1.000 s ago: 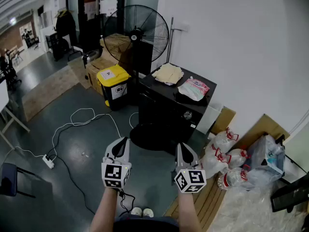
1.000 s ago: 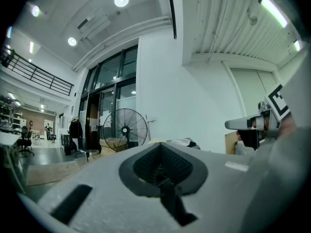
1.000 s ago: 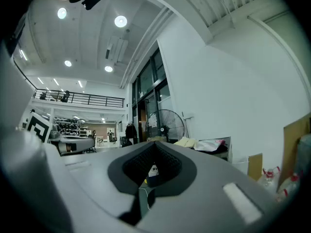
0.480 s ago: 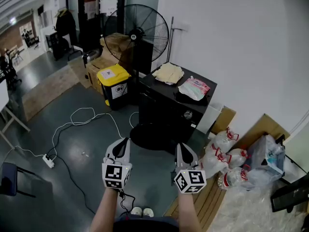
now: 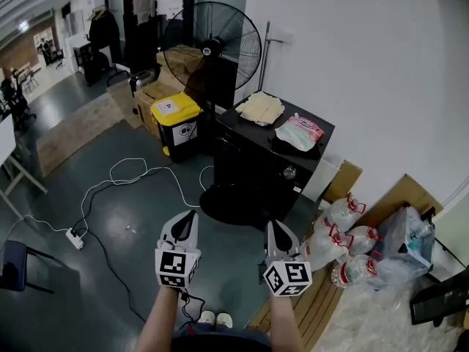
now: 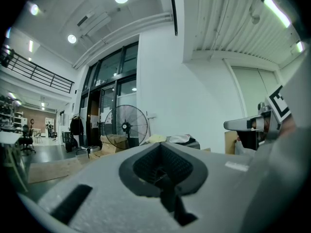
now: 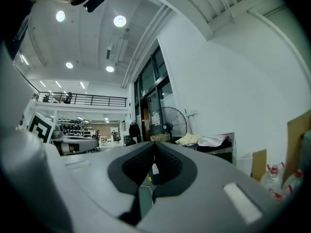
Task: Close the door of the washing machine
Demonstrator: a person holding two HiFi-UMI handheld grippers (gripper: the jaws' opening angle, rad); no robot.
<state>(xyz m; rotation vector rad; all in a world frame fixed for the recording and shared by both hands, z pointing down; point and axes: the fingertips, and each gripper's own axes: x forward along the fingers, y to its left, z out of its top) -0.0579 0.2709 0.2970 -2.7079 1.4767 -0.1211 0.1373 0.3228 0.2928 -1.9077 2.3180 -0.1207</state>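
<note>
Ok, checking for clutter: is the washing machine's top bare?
No, a yellowish cloth and a pink packet lie on top of the washing machine.

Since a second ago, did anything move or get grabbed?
Nothing moved or got grabbed; only the head view shifted a tiny bit. The left tool and right tool stay shut and empty, side by side, short of the black washing machine. The fan and yellow bin kept their places.
</note>
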